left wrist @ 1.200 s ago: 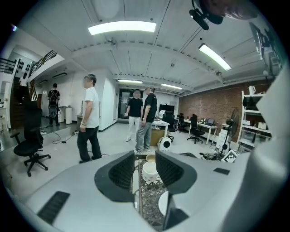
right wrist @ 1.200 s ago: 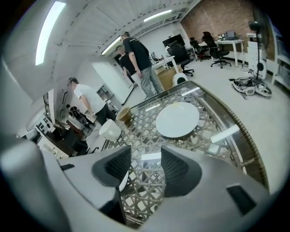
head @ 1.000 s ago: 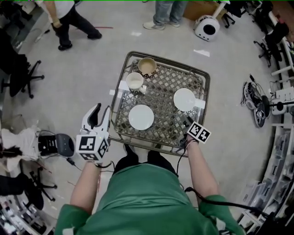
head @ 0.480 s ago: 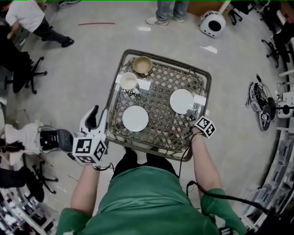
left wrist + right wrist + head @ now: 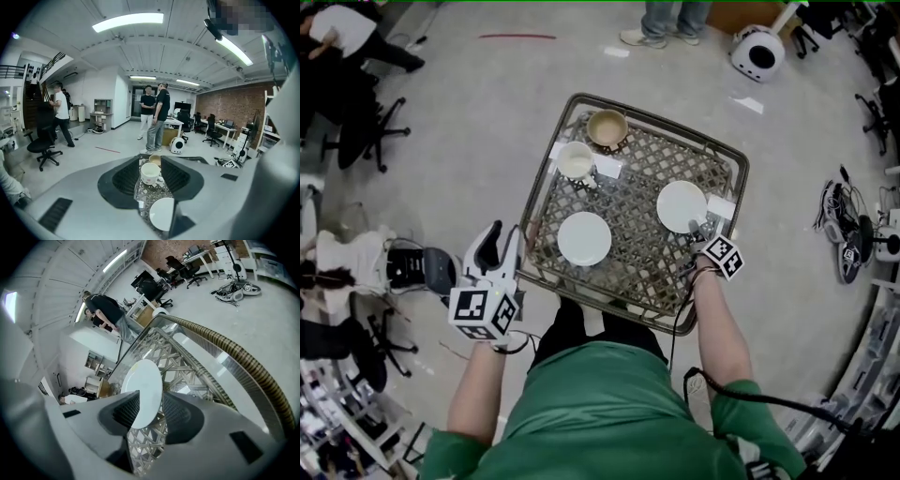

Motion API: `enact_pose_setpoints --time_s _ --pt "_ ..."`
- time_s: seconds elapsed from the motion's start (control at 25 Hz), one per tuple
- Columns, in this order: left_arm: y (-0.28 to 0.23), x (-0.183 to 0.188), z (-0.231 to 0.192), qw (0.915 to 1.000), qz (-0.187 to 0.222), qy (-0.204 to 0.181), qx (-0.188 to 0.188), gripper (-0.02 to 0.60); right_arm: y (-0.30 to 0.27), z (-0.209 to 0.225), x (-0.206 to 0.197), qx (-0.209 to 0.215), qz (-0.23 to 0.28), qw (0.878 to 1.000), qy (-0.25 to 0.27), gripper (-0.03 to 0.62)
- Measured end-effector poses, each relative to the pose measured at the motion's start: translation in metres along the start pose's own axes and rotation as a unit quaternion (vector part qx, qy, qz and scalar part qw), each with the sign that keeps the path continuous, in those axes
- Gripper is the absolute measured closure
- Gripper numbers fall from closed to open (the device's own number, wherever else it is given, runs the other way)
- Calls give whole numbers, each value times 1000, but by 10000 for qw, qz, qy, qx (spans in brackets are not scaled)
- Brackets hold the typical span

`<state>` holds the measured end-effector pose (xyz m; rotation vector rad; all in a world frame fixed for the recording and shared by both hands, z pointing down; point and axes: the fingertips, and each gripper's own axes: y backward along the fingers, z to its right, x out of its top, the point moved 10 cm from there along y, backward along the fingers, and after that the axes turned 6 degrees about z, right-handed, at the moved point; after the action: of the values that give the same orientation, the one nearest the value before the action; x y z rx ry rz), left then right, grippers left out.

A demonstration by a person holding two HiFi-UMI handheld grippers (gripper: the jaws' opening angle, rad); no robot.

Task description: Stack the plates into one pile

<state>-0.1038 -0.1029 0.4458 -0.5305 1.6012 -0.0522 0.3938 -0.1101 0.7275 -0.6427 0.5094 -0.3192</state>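
I'm seeing the near rim of the round white ceramic plate (image 5: pixel 143 380) hidden behind one jaw of my right gripper (image 5: pixel 149 406); overhead, those jaws are too small to read.

The head view looks steeply down from high above onto the whole square wicker-lattice table (image 5: pixel 642 216). The left gripper view sits low off its near left corner, facing far across it. The right gripper view, rolled sideways, looks closely along the right-hand round white plate (image 5: pixel 682 205) (image 5: pixel 143 390), shared with the head view.
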Motion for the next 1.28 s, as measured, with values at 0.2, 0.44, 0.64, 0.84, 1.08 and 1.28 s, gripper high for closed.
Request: enact_pose_setpoints --time_s 0.2,0.44,0.64,0.84,1.08,1.28 --pt "11 -6 -8 9999 -20 42 110 426 1 -9 4 -4 -7 9995 309 534" --pt "15 -12 -13 9999 19 121 3 426 17 -25 1 646 164 9973 296 560" --pt "18 -7 -19 9996 158 133 -187 426 33 -42 -5 1031 333 9937 277 563" --pt "27 -5 -31 9993 214 146 -261 426 55 -51 -14 1219 376 9916 219 563" --pt "35 -2 -50 9986 317 160 -383 426 74 -71 -47 1657 383 9854 2 563" --pt "44 -4 -66 9984 326 147 -447 426 77 -89 -87 1819 201 9831 -97 563"
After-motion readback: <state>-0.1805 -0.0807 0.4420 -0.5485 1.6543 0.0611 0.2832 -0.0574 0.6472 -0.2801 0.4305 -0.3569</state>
